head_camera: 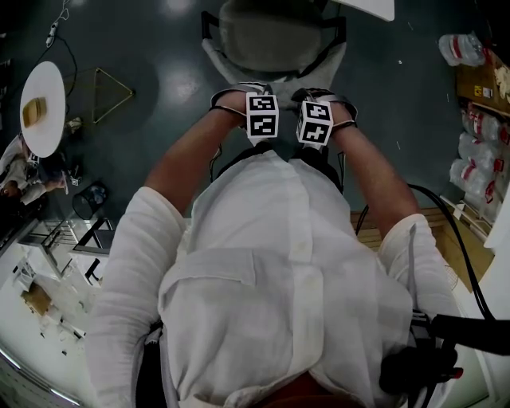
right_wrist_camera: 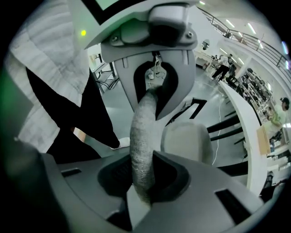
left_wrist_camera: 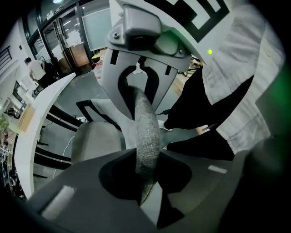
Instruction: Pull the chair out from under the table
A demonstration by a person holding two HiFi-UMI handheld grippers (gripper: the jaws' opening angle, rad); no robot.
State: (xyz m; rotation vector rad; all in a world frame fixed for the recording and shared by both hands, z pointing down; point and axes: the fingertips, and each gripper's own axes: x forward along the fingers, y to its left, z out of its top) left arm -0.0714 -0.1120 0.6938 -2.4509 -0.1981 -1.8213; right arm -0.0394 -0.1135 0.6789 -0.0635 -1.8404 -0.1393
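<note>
Dark floor [head_camera: 171, 88]; round table [head_camera: 41, 107] left, wrapped packs [head_camera: 478, 151] right, chair [head_camera: 275, 36] ahead.

The grey fabric chair [head_camera: 275, 36] stood upright at twelve o'clock, backrest nearest. The edge of the white table [head_camera: 368, 8] showed at one o'clock.

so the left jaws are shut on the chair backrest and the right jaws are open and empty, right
No, the right gripper is not open and empty: the right gripper view shows its jaws shut on the chair backrest too. The left gripper grips it as stated.
</note>
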